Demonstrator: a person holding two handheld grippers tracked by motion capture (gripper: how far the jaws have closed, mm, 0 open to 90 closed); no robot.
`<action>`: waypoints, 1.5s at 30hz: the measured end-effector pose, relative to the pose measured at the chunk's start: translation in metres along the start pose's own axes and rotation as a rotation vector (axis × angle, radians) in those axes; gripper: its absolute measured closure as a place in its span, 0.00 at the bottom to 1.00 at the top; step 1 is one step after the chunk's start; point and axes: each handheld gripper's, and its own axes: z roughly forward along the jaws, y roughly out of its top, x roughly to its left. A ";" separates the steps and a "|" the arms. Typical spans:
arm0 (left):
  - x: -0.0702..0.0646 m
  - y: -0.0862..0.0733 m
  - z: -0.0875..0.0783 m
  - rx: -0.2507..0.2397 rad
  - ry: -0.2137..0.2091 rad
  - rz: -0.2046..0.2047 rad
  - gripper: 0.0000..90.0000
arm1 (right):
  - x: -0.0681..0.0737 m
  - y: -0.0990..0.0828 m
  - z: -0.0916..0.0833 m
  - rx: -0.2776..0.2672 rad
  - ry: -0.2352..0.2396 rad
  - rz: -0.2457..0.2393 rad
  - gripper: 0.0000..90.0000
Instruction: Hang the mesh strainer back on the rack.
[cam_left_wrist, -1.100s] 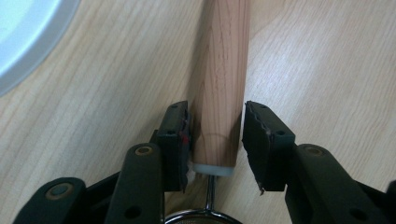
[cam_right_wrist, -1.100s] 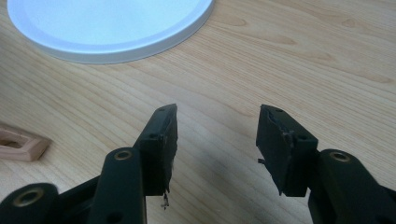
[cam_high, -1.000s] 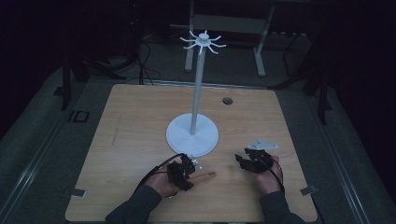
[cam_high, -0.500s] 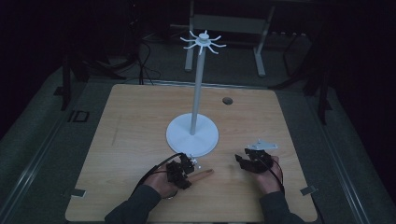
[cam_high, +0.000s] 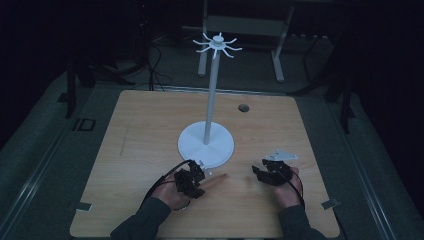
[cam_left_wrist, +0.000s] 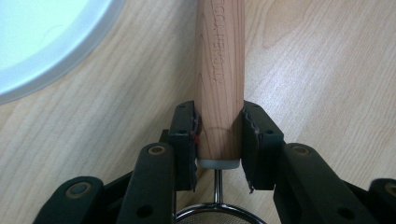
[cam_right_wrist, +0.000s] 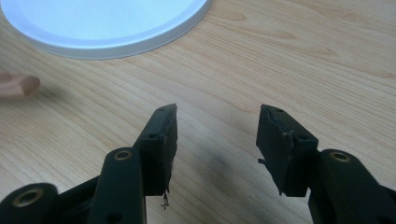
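Clamping is complete on the left: the left gripper (cam_left_wrist: 218, 135) has its two black jaws pressed against opposite sides of a round pale wooden handle (cam_left_wrist: 220, 79), just above the grey collar (cam_left_wrist: 218, 163) at the handle's end. Below the collar a thin metal stem (cam_left_wrist: 217, 185) runs to a curved wire rim with fine mesh (cam_left_wrist: 219, 217), so the tool is judged to be a small strainer.

In the high view the handle (cam_high: 216, 178) lies low over the light wooden bench (cam_high: 150, 130), near its front edge and left of centre. Its free end points toward the right gripper (cam_high: 261, 173). The handle sits just in front of the round white base (cam_high: 206, 145) of a tall white stand (cam_high: 213, 95) topped with radiating hooks.

The right gripper (cam_right_wrist: 217, 140) holds nothing; its jaws stand apart above bare bench, near the front edge on the right side.

Handling judgement: the handle is stiff, light and smooth, so it may twist in a narrow grip. The mesh looks thin and easily dented. The wood near the collar is the sound place to hold.

Lettering runs lengthwise along the handle; it appears to begin "KITCHEN", and the remainder cannot be read with confidence.
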 end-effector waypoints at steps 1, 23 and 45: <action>0.001 0.000 -0.001 -0.007 0.002 -0.002 0.77 | 0.000 0.000 0.000 0.000 0.000 0.000 0.53; 0.008 0.000 -0.021 -0.140 0.050 -0.078 0.77 | 0.000 0.000 0.000 0.000 -0.002 0.001 0.53; 0.017 -0.005 -0.040 -0.276 0.094 -0.168 0.77 | -0.002 -0.002 0.002 -0.007 -0.015 0.006 0.52</action>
